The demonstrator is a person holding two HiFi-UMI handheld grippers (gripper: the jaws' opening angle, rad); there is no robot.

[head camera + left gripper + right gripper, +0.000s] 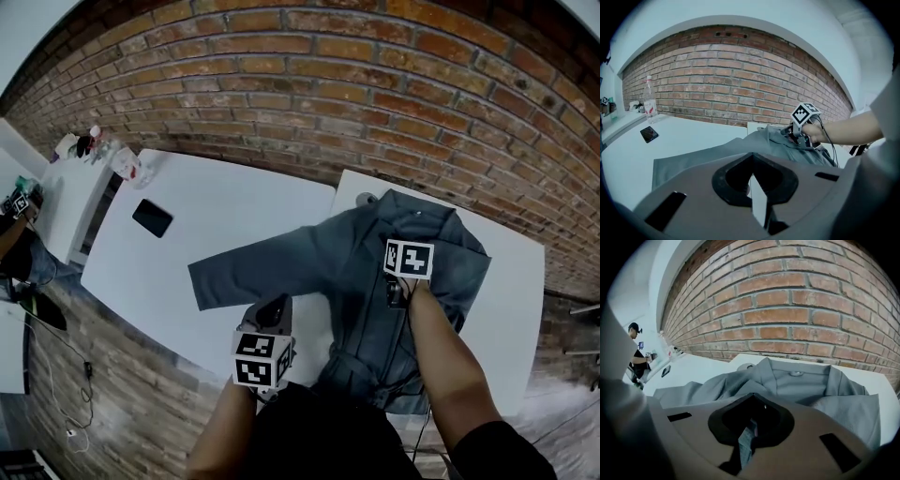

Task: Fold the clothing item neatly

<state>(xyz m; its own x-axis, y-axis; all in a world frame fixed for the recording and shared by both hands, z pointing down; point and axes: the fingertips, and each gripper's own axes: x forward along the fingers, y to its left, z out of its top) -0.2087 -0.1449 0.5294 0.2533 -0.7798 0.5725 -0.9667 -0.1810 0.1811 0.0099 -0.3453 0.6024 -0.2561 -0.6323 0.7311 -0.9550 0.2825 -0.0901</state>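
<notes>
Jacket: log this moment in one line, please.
jacket: on white table, one sleeve spread out | right hand-held gripper: shut on jacket fabric | left hand-held gripper: shut, empty

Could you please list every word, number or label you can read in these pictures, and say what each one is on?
No text can be read in any view.
marker cubes: black-and-white square patterns only, no letters or digits.
bottle: its label is too small and blurred to read.
tab at the collar of the jacket: too small to tell whether it bears print.
</notes>
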